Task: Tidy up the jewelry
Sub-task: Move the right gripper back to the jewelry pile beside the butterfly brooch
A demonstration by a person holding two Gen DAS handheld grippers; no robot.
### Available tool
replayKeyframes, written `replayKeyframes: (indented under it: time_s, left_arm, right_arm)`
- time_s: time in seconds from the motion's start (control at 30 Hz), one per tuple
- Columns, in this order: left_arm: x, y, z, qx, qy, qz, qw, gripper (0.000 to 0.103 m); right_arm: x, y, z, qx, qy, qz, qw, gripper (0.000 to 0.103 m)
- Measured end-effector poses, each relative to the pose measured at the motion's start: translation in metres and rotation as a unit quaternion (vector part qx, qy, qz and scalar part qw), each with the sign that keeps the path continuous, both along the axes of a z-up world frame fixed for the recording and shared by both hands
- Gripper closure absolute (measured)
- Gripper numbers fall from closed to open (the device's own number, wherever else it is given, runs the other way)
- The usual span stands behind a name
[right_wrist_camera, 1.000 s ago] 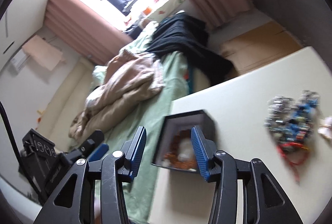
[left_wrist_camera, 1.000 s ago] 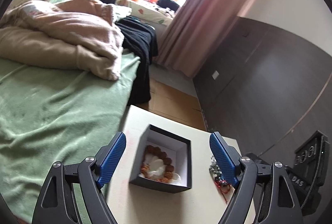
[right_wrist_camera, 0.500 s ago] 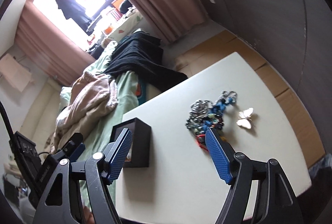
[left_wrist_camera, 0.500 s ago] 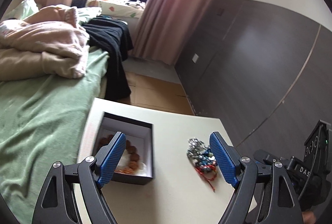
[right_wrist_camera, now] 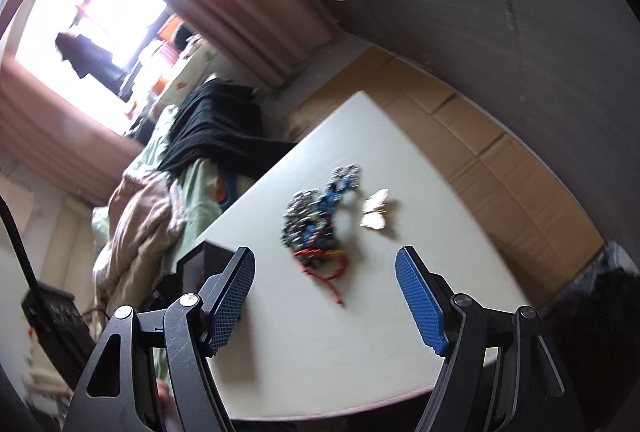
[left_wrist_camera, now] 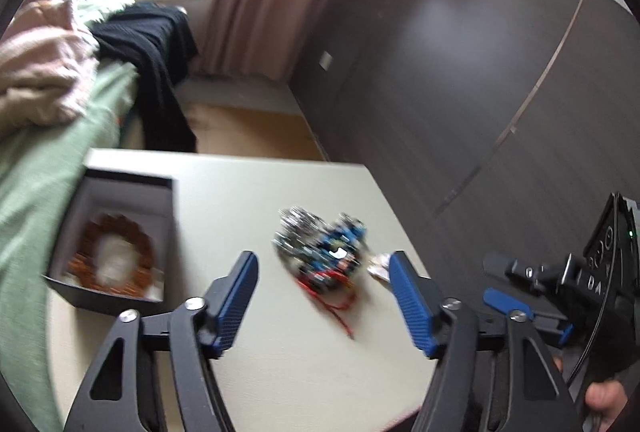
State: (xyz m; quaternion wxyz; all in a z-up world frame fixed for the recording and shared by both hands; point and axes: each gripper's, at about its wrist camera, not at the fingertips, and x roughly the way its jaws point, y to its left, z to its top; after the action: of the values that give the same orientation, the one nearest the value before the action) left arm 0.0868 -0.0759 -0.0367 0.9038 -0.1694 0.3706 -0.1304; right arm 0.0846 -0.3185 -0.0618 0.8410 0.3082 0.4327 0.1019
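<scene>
A tangled pile of blue, silver and red beaded jewelry (left_wrist_camera: 320, 252) lies on the white table (left_wrist_camera: 280, 352); it also shows in the right wrist view (right_wrist_camera: 316, 220). A black open box (left_wrist_camera: 116, 240) at the table's left holds a brown bead bracelet (left_wrist_camera: 114, 256). A pale butterfly-shaped piece (right_wrist_camera: 374, 214) lies right of the pile. My left gripper (left_wrist_camera: 324, 296) is open and empty, just in front of the pile. My right gripper (right_wrist_camera: 324, 292) is open and empty, above the table short of the pile.
A bed with a green sheet (left_wrist_camera: 40, 172), a beige blanket and black clothing (left_wrist_camera: 152, 44) runs along the table's left. A dark wardrobe wall (left_wrist_camera: 460, 72) stands to the right. The other handset (left_wrist_camera: 580, 292) sits at the right edge of the left wrist view.
Both grippers have swung right, from the box toward the jewelry pile. The right gripper's jaws have opened wide. The left stays open.
</scene>
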Motion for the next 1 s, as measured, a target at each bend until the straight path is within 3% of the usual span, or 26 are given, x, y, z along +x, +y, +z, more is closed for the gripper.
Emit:
replayKeyframes:
  time_s: [0.3,0.47,0.57,1.0]
  left_arm:
    - [0.019,-0.04,-0.028,0.002,0.038,-0.019,0.9991,0.044]
    - [0.027,-0.062,-0.043,0.019,0.057,-0.032,0.9977,0.055]
    - [0.032,-0.074,-0.052,0.022,0.068,-0.047,0.9963,0.061]
    - [0.054,-0.086,-0.083,0.066,0.09,-0.027,0.9934,0.062]
  right_arm:
    - [0.009,-0.035,-0.015,0.034,0.032,-0.033,0.998,0.03]
    - [0.015,-0.05,-0.036,0.079,0.066,-0.047,0.994,0.03]
    - [0.019,-0.056,-0.038,0.081,0.068,-0.057,0.993,0.03]
    - [0.033,-0.066,-0.046,0.098,0.077,-0.053,0.991,0.03]
